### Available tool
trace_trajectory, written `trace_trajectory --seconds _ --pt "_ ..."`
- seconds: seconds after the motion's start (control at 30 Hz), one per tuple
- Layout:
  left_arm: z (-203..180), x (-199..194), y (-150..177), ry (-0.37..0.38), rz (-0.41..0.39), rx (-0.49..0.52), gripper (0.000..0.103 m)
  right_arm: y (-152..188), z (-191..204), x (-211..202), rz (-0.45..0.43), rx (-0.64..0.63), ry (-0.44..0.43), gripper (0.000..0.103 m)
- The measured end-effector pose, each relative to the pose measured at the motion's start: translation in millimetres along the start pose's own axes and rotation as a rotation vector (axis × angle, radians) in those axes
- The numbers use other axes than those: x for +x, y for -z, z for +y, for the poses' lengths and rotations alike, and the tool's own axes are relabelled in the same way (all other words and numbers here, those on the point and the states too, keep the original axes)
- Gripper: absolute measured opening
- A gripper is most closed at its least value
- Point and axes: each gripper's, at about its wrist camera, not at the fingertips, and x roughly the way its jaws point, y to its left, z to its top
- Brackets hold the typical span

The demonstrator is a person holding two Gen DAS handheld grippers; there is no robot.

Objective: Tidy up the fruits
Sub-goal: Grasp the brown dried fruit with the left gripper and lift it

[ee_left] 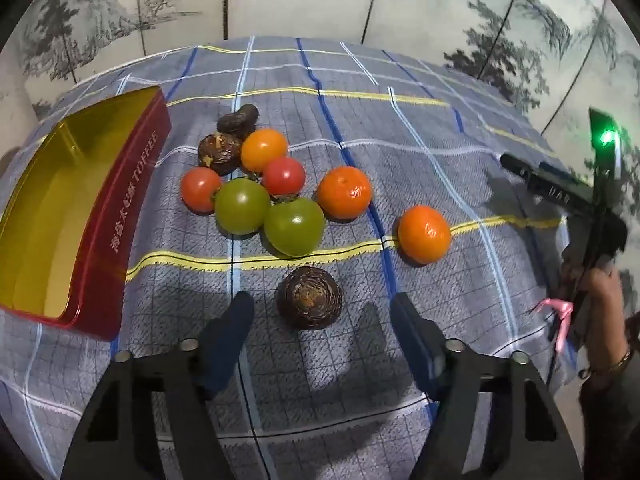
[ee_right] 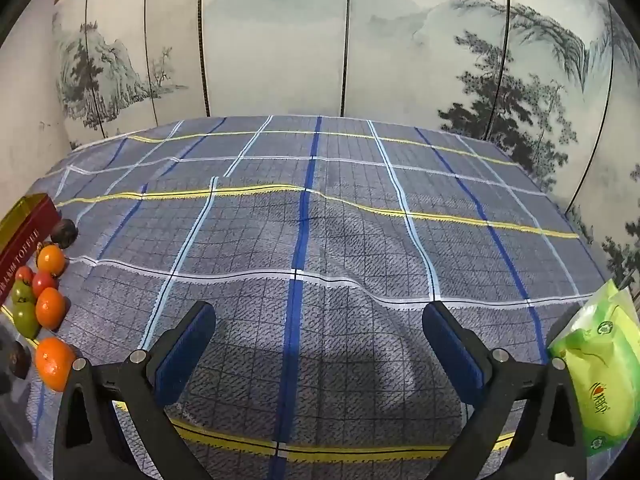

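Observation:
In the left wrist view my left gripper (ee_left: pixel 322 304) is open, its jaws on either side of a dark brown round fruit (ee_left: pixel 309 297) just ahead, not touching it. Beyond lie two green tomatoes (ee_left: pixel 294 226), red tomatoes (ee_left: pixel 283 176), an orange tomato (ee_left: pixel 264 149), two tangerines (ee_left: pixel 425 234), and two more dark brown fruits (ee_left: pixel 219 153). An empty red and gold toffee tin (ee_left: pixel 52 216) stands at the left. My right gripper (ee_right: pixel 318 314) is open and empty over bare cloth; the fruit pile (ee_right: pixel 50 308) is at its far left.
A blue plaid cloth (ee_right: pixel 320 220) covers the table. A green packet (ee_right: pixel 600 368) lies at the right edge in the right wrist view. A painted folding screen (ee_right: pixel 280 40) stands behind the table. The other gripper and hand (ee_left: pixel 592 240) show at the right of the left view.

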Motion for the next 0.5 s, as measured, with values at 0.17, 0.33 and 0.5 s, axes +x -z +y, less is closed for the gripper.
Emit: trace_trajectory --seconds 0.17,0.33,0.5 --pt "-5 5 -3 0.002 -0.003 0.024 0.069 0 -16 -9 -0.005 0.008 -0.003 0.103" --pt "-5 13 -4 -0.029 -0.012 0.036 0.036 -1 1 -3 -0.008 -0.004 -0.001 0.103" --pt "-5 10 3 -0.026 -0.042 0.027 0.035 -2 0 -1 0.021 0.012 -0.012 0.103"
